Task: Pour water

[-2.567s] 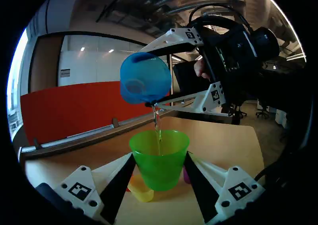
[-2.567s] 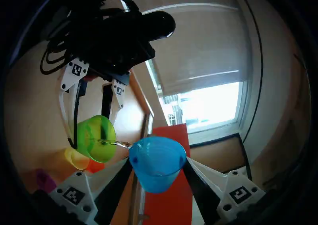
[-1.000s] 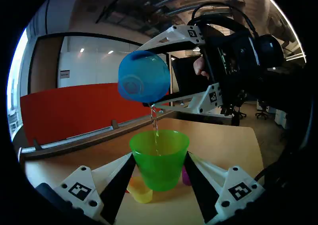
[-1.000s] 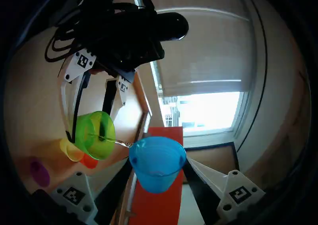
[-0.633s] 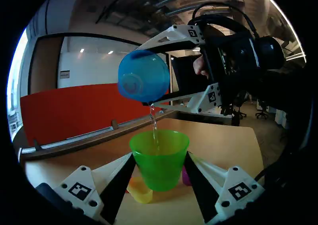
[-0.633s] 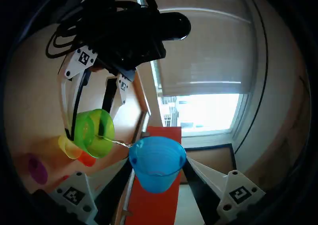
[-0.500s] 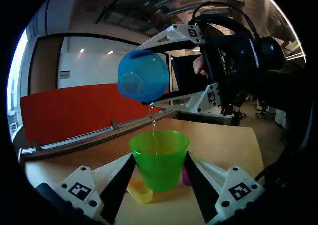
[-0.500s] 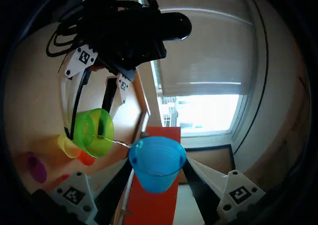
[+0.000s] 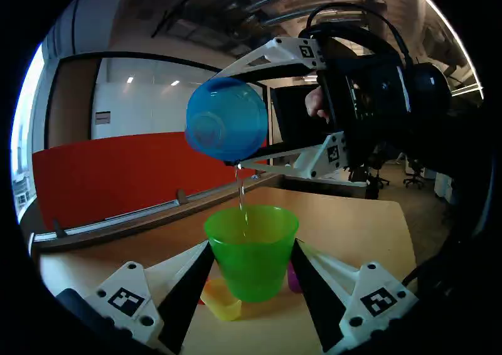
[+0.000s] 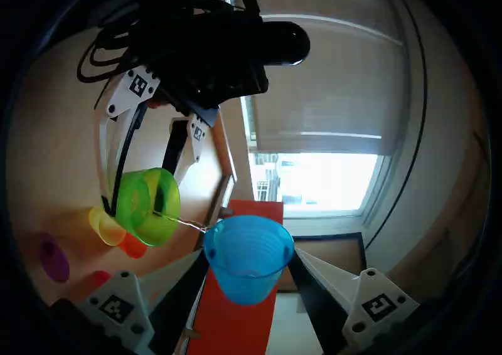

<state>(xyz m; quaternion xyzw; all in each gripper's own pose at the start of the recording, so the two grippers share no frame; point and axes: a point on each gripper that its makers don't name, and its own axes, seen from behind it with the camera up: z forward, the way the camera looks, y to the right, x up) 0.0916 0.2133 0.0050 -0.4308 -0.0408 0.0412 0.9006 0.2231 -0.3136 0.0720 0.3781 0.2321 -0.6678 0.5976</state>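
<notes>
In the left gripper view my left gripper (image 9: 253,264) is shut on a green cup (image 9: 252,249), held upright just above the wooden table (image 9: 351,223). Above it the right gripper (image 9: 241,113) holds a blue cup (image 9: 226,126) tipped far over, its base facing me. A thin stream of water (image 9: 241,195) falls from its rim into the green cup. In the right gripper view my right gripper (image 10: 248,270) is shut on the blue cup (image 10: 248,264); the water (image 10: 182,221) runs across to the green cup (image 10: 149,206), held by the left gripper (image 10: 145,195).
A yellow cup (image 9: 221,297) and a purple cup (image 9: 293,276) stand on the table close behind the green cup. The right gripper view also has an orange cup (image 10: 133,246) and the purple cup (image 10: 54,257). A red partition (image 9: 125,173) runs along the table's far edge.
The blue cup has tipped a little further over. The stream has thinned to a trickle. The green cup has stayed in place.
</notes>
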